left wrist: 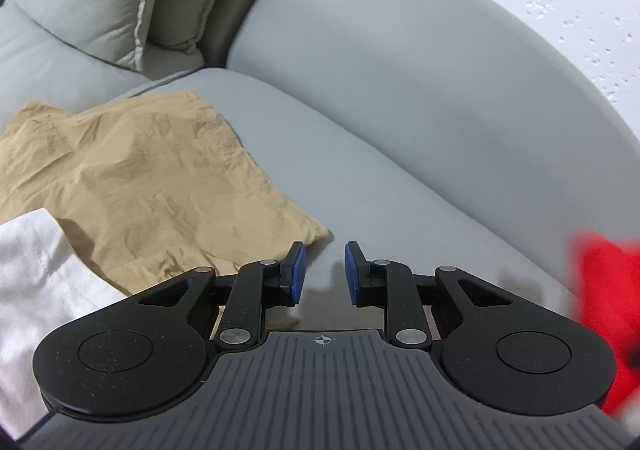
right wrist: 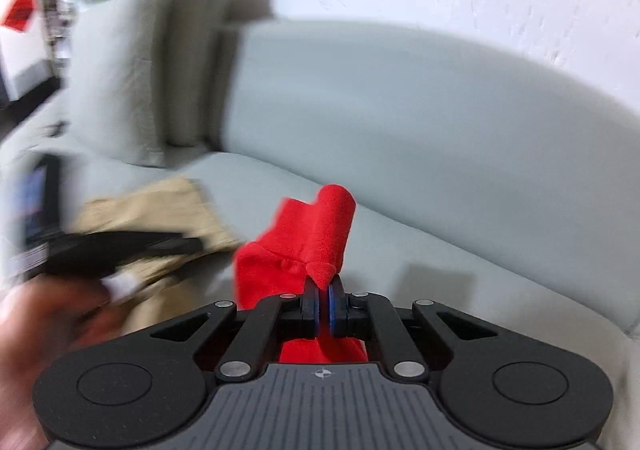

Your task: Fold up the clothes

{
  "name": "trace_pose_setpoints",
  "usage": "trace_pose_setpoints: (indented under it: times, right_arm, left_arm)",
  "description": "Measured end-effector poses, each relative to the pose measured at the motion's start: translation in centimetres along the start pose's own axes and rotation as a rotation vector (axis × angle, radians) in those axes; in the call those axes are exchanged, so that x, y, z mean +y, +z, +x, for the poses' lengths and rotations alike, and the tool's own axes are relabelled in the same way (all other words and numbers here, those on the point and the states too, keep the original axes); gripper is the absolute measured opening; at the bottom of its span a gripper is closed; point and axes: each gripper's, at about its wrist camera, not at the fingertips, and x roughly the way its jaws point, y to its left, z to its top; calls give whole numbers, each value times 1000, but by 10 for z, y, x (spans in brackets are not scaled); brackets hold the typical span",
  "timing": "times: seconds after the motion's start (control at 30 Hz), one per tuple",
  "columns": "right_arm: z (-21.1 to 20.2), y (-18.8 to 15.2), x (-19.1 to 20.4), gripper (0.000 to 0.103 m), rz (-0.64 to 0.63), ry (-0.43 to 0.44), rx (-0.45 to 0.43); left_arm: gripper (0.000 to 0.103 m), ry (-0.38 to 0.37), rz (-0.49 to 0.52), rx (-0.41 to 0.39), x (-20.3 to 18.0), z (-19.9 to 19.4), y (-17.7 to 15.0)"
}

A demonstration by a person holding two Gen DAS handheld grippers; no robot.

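The right gripper [right wrist: 323, 306] was clamped on a corner of the red garment [right wrist: 296, 246], lifted above the sofa seat [right wrist: 400, 242]. The left gripper [left wrist: 323, 273] hovered empty, jaws apart, beside the tan garment [left wrist: 140, 177]. With so small a pinch, the red cloth could slip free or bunch when laid down.

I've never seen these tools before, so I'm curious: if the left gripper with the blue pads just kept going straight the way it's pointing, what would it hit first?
Probably the bare grey sofa seat. The left gripper points down at it, just right of the tan garment's corner.
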Motion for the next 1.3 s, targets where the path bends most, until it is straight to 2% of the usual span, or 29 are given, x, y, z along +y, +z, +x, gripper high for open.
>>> trace_pose_setpoints:
  times: [0.03,0.1,0.13,0.2,0.27,0.33,0.47,0.5,0.53,0.6,0.63,0.7,0.83,0.93,1.0,1.03,1.1,1.17,1.23,1.3]
  right_arm:
    - [-10,-12,2,8,-23,14,57]
    - [-26,-55,9,11,-71,67,288]
    - [-33,-65,11,21,-88,54,313]
    - [-45,-82,15,34,-119,30,354]
    - [-54,-73,12,44,-67,41,265]
    - [-46,-46,3,47,29,63,145]
    - [4,-14,3,46,23,32,71]
    - [19,-10,4,45,20,46,86]
    - [28,-12,5,40,16,60,109]
    - [70,-19,14,35,-17,111,214]
    - [79,-23,18,35,-37,125,237]
    - [100,-35,34,36,-126,158,279]
    - [120,-49,56,40,-254,155,302]
    - [124,-65,79,40,-421,135,315]
    - [116,-79,99,36,-596,75,266]
    - [113,-83,106,29,-659,35,252]
    - [114,-85,110,7,-688,-24,260]
    - [114,-83,110,7,-671,-74,257]
    - [104,-69,104,7,-574,-64,231]
    - [88,-36,86,7,-422,-59,185]
  left_arm:
    - [25,2,8,3,-2,-1,-2]
    - [25,-1,19,12,-5,-2,-4]
    - [25,-2,25,18,-6,-3,-6]
    - [25,-2,37,29,-9,-4,-9]
    - [25,-5,41,29,-10,-4,-9]
    - [25,-1,42,26,-10,-3,-8]
    - [25,28,13,22,-3,4,-3]
    - [25,38,6,23,0,5,-2]
    - [25,49,-4,23,3,7,1]
    - [25,61,-20,23,9,10,4]
    - [25,66,-27,24,12,11,6]
    - [25,63,-38,28,15,14,6]
    - [25,60,-33,31,15,14,5]
    - [25,61,-30,29,14,14,4]
    - [25,67,-32,27,14,13,3]
    - [25,71,-34,25,15,13,3]
    - [25,74,-34,24,14,12,2]
    - [25,77,-35,23,14,11,2]
    - [25,77,-44,18,16,10,1]
    - [25,78,-52,15,18,9,2]
